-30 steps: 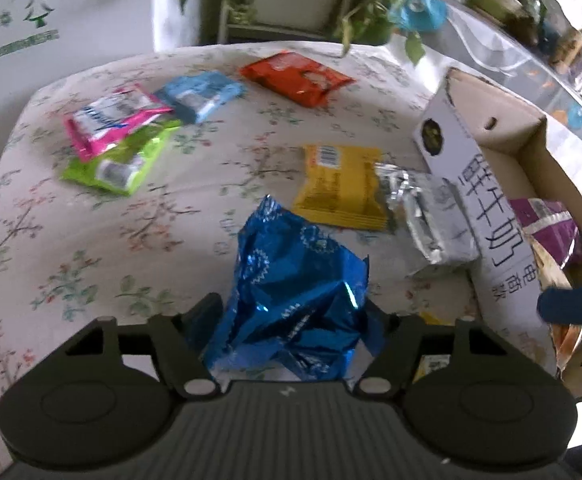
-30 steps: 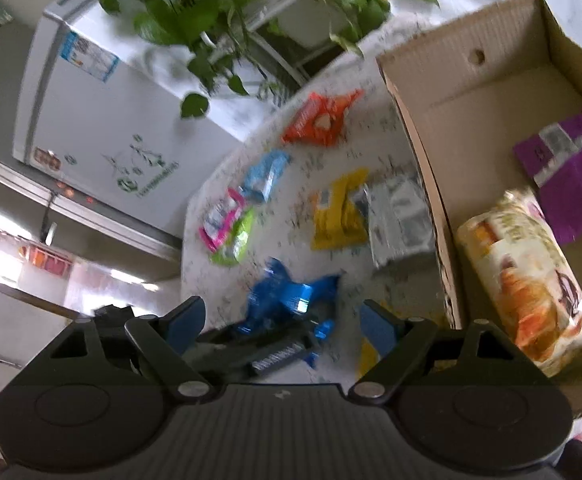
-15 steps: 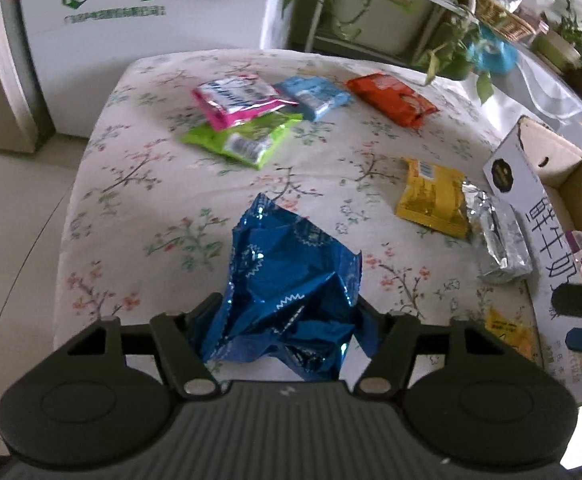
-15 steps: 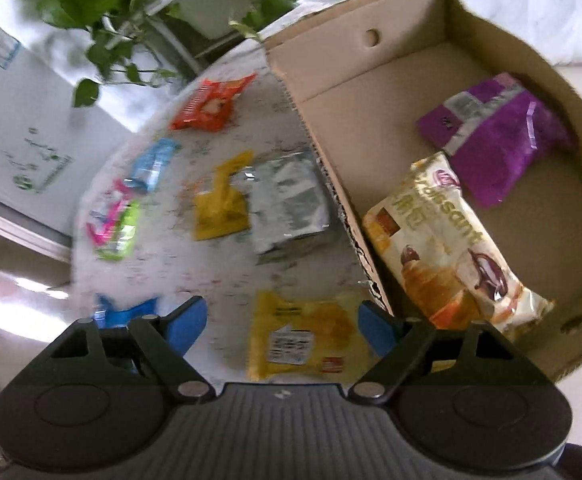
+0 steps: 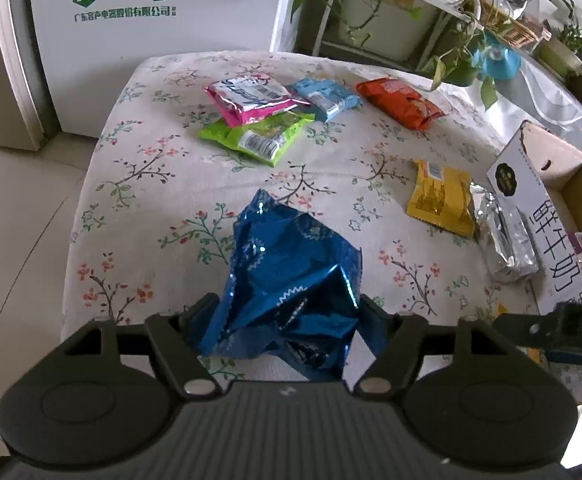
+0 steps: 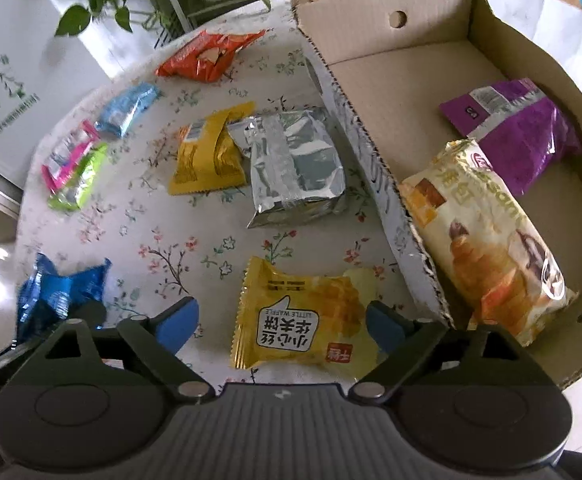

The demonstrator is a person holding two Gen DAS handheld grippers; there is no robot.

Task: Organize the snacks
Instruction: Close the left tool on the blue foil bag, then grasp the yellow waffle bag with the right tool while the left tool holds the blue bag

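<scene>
Already the left gripper (image 5: 283,320) jaws pinch the blue foil bag (image 5: 291,280) above the desk's near edge; the right gripper (image 6: 281,316) jaws, spread wide, straddle the yellow waffle packet (image 6: 303,320), its long axis crosswise between them, beside the cardboard box (image 6: 375,168).

A floral-clothed table (image 6: 139,216) carried a cardboard box (image 6: 375,168) along one side. Just beside the box lay a silver packet (image 6: 295,168), its corner overlapping a yellow packet (image 6: 205,160). Farther from the box lay orange (image 6: 207,54), light-blue (image 6: 127,110), pink (image 6: 67,156) and green (image 6: 79,184) packets. A yellow waffle packet (image 6: 303,322) sat near the box's near corner.
</scene>
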